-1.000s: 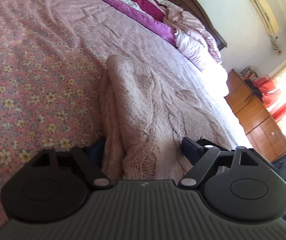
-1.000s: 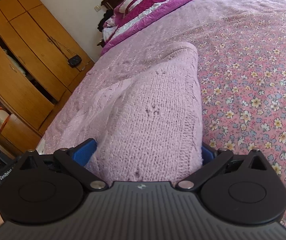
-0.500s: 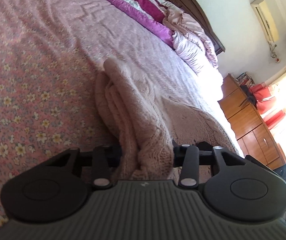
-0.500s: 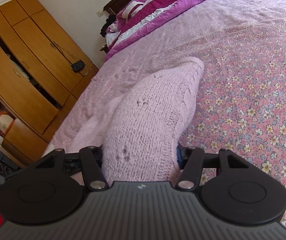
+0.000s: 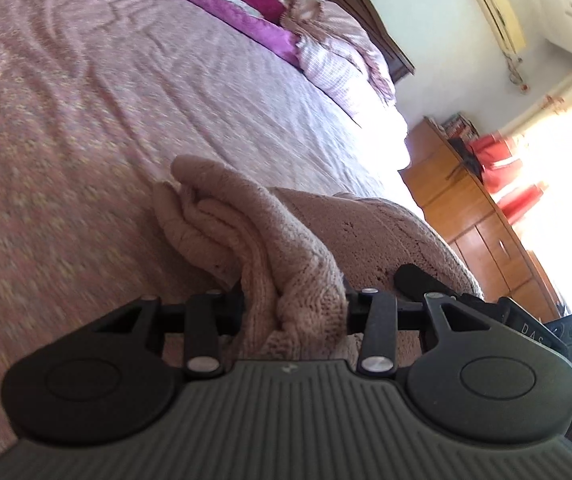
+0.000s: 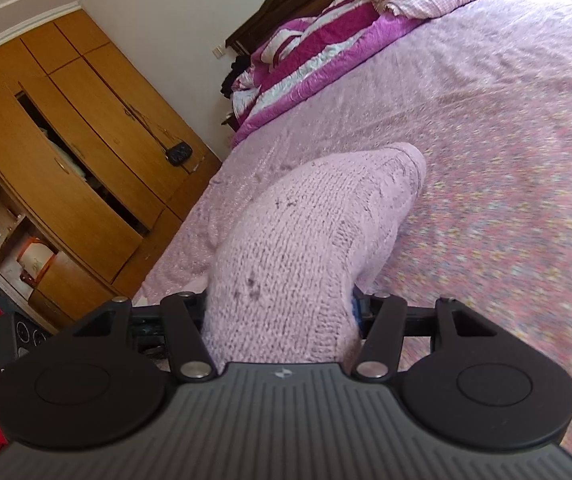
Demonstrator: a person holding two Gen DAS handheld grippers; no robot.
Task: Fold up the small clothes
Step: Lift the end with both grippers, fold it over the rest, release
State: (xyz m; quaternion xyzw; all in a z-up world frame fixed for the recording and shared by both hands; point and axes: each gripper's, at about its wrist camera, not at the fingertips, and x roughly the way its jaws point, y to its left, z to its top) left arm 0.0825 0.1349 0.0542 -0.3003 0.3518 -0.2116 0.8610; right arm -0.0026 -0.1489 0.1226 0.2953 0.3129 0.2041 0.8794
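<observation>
bunched folds of pale pink knitted sweater [image 5: 286, 264] sit clamped between the closed jaws of left gripper [image 5: 293, 312], and right gripper [image 6: 282, 320] likewise pinches that sweater [image 6: 305, 232], which trails ahead of both onto the pink floral bedspread [image 5: 66, 160].

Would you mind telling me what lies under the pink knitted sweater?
The floral bedspread shows around the pink knitted sweater, whose far end rests on it. Both tools, left and right, are shut on bunched knit; anything beneath is covered.
</observation>
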